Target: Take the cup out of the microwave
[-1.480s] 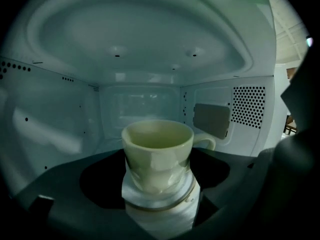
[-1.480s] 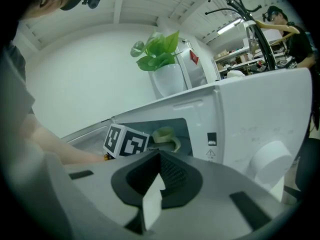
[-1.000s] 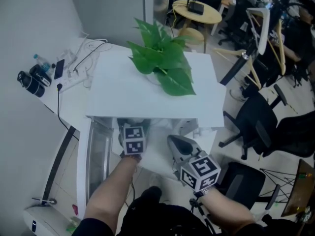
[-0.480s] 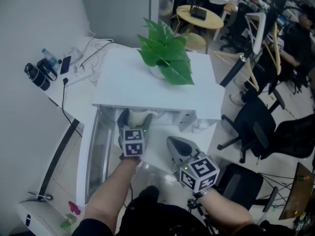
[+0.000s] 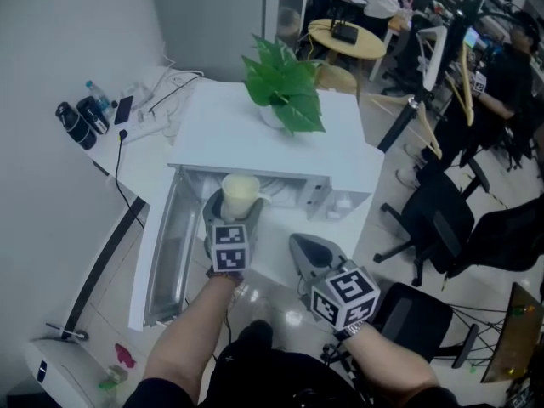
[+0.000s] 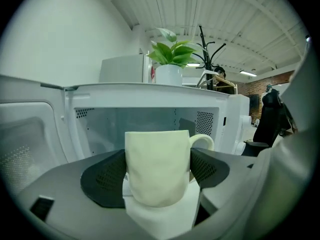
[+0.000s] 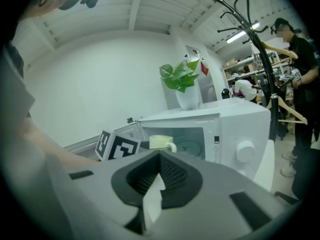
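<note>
The left tool (image 6: 157, 173) is clamped on the cup (image 5: 240, 194), one dark pad on each side of the pale body. The handle (image 6: 202, 141) is left free at the right, probably so the pads bear on plain wall and the mug cannot twist. The cup is upright and hangs in the air at the mouth of the microwave (image 5: 272, 143), with the lit cavity behind it. The door (image 5: 166, 253) stands swung wide to the left, which leaves a straight path outward toward the person. The right tool (image 7: 159, 181) has its jaws together on nothing and waits low and to the right of the opening, well apart from the cup. It seems to be kept clear because one grip is enough. The head view alone shows the layout from above: the potted plant (image 5: 285, 87) on the microwave's top and both arms reaching in. The left gripper view alone shows how squarely the pads seat. The right gripper view gives the side-on look, with the cup's rim level before the opening.
</note>
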`<action>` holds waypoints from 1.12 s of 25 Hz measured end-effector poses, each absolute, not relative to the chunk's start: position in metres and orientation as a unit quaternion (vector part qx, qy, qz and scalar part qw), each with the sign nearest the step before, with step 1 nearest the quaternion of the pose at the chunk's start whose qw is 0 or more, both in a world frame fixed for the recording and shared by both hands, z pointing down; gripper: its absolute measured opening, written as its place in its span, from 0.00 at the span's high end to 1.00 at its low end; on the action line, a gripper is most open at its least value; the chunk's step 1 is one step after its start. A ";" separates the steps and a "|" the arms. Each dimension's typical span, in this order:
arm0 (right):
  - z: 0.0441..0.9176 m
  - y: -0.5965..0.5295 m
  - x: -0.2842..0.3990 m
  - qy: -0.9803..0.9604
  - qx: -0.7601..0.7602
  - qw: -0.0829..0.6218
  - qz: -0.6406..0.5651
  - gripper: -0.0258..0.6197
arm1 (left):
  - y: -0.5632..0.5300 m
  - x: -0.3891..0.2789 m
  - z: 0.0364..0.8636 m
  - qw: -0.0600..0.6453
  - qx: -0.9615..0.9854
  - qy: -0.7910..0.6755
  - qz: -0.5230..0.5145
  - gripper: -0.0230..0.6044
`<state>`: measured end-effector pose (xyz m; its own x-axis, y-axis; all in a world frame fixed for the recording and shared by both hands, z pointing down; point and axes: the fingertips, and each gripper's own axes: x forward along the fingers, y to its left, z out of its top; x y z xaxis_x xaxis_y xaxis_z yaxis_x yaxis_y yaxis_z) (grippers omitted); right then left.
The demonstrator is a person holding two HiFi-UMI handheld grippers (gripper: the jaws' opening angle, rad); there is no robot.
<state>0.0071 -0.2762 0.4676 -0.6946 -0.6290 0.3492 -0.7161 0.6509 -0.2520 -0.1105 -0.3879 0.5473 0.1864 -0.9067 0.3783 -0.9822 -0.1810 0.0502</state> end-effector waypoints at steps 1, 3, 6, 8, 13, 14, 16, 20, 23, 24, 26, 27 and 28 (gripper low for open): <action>0.465 -0.273 0.009 -0.902 0.373 0.115 0.186 0.94 | -0.383 -0.109 0.544 0.140 0.757 -0.625 0.131 0.33; 0.460 -0.265 0.011 -0.903 0.372 0.112 0.181 0.94 | -0.373 -0.107 0.537 0.136 0.757 -0.626 0.129 0.33; 0.451 -0.251 0.016 -0.906 0.369 0.108 0.174 0.94 | -0.358 -0.102 0.526 0.130 0.757 -0.628 0.123 0.33; 0.445 -0.240 0.019 -0.908 0.368 0.104 0.169 0.94 | -0.346 -0.098 0.517 0.124 0.758 -0.630 0.118 0.33; 0.431 -0.210 0.031 -0.912 0.367 0.093 0.157 0.94 | -0.312 -0.086 0.492 0.109 0.759 -0.633 0.107 0.33; 0.428 -0.204 0.034 -0.913 0.366 0.091 0.155 0.94 | -0.305 -0.083 0.487 0.106 0.759 -0.633 0.105 0.33; 0.423 -0.189 0.039 -0.915 0.364 0.087 0.151 0.94 | -0.289 -0.078 0.478 0.101 0.759 -0.635 0.102 0.33; 0.410 -0.160 0.047 -0.919 0.360 0.079 0.142 0.94 | -0.256 -0.068 0.459 0.090 0.761 -0.636 0.096 0.33; 0.402 -0.139 0.052 -0.922 0.356 0.071 0.137 0.94 | -0.232 -0.063 0.448 0.083 0.759 -0.639 0.094 0.33; 0.400 -0.133 0.053 -0.922 0.355 0.069 0.136 0.94 | -0.224 -0.062 0.445 0.081 0.758 -0.640 0.093 0.33; 0.397 -0.121 0.055 -0.924 0.351 0.067 0.137 0.94 | -0.209 -0.059 0.439 0.079 0.758 -0.641 0.092 0.33; 0.396 -0.116 0.055 -0.924 0.349 0.066 0.138 0.94 | -0.201 -0.057 0.436 0.077 0.758 -0.641 0.092 0.33; 0.395 -0.111 0.056 -0.925 0.348 0.066 0.139 0.94 | -0.195 -0.056 0.433 0.076 0.758 -0.641 0.091 0.33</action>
